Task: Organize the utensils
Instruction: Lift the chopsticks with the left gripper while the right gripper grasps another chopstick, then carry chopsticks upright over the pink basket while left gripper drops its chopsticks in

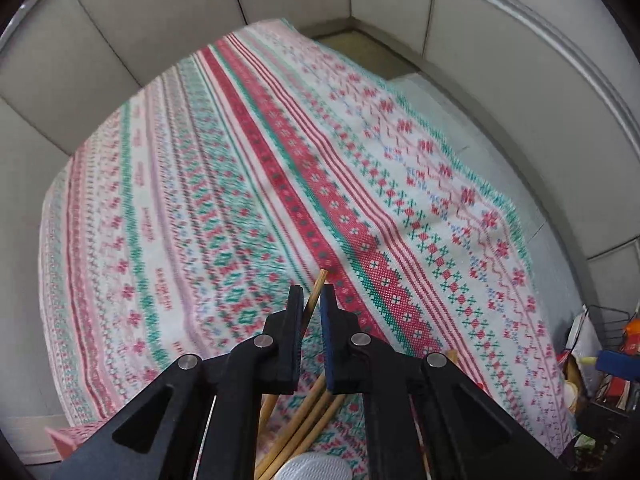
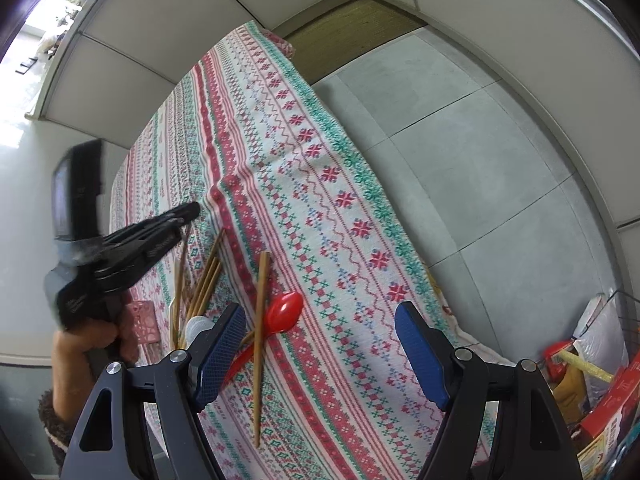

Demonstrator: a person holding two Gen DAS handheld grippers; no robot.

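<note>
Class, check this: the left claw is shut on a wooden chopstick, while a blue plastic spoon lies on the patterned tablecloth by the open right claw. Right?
Not quite: the plastic spoon is red, as the right wrist view shows. The left claw does grip a wooden chopstick, and the right claw is open over the patterned tablecloth.

Tablecloth (image 2: 280, 184): white with red, teal and blue cross-stitch bands
Spoon (image 2: 284, 312): glossy red
Chopsticks (image 2: 262, 320): tan wood
Hand-held gripper pads (image 2: 420, 352): blue, on black arms
Basket (image 2: 144, 320): pink
Floor (image 2: 480, 140): grey tiles
</note>
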